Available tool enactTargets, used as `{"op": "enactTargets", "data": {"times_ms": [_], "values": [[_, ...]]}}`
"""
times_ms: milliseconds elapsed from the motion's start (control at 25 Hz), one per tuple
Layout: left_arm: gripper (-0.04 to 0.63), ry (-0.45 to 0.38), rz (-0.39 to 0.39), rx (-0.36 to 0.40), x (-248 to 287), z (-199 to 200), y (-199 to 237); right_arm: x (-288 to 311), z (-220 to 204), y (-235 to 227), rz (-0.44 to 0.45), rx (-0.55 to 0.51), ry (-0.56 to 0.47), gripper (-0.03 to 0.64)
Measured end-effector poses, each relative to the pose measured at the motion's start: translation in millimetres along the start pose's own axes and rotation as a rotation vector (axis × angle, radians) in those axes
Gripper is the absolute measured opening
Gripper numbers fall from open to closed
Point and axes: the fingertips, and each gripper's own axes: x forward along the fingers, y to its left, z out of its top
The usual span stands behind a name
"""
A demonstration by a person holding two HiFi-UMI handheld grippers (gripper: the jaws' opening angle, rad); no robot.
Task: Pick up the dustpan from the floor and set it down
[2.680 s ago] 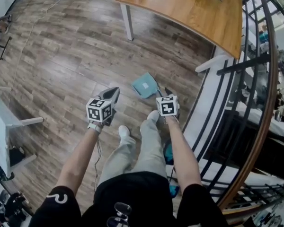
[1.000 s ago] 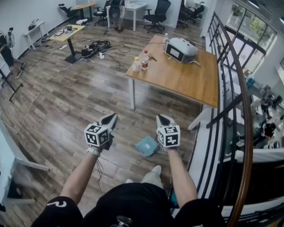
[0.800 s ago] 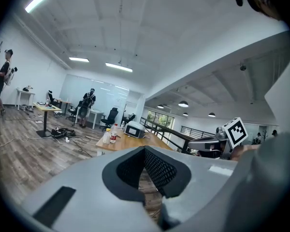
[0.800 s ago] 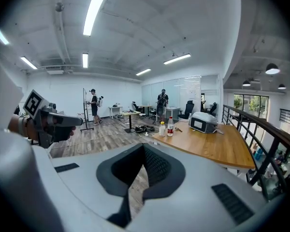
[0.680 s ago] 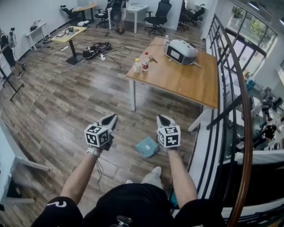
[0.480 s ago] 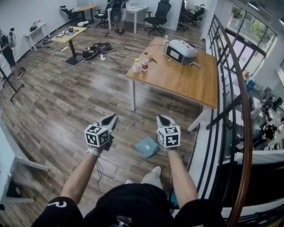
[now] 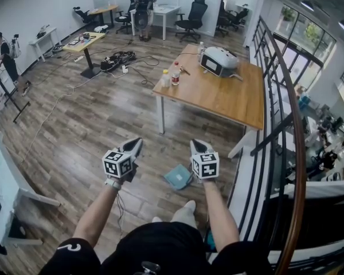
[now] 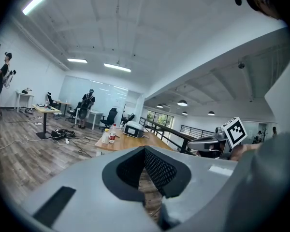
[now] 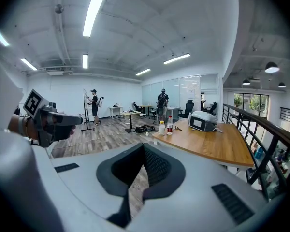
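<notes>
1. The dustpan (image 7: 178, 177) lies flat on the wooden floor (image 7: 74, 125), just in front of my shoe (image 7: 189, 206). In the head view it is between my two grippers, nearer to the right one. No gripper touches it.
2. My left gripper (image 7: 136, 144) has its jaws closed together and holds nothing. My right gripper (image 7: 196, 146) is the same, with the jaws together and nothing between them. Both are held above the floor and point forward, towards the worktop (image 7: 218, 99).
3. I judge the dustpan to be thin plastic, so it should be light and stiff, with a rather smooth surface. If it is pinched at one corner only, it can slip or swing.
4. The best place to hold it should be the handle or a raised rim. I cannot make out the handle from here, because the dustpan shows too small.
5. The scene fits two stages: the dustpan waits on the floor to be lifted, or it is already set down there. I cannot tell which one.
6. I count one dustpan, two grippers and one worktop. On the worktop there are two bottles (image 7: 175, 73) and one grey-white device (image 7: 220, 61).
</notes>
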Motion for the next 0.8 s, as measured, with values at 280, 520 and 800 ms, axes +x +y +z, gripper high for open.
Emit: {"op": "enactTargets", "data": {"times_ms": [280, 520, 800], "values": [[-0.002, 0.0, 0.003, 0.022, 1.1, -0.6, -4.0, -2.1, -1.7, -4.2, 0.0, 0.005, -0.004, -0.003], [-0.001, -0.001, 0.002, 0.024, -5.2, -5.1, -9.0, -8.0, -5.3, -3.0, -0.001, 0.008, -0.009, -0.004], [-0.002, 0.008, 0.01, 0.03, -6.9, -7.3, -10.4, -10.8, -3.2, -5.2, 0.001, 0.011, -0.017, -0.003]]}}
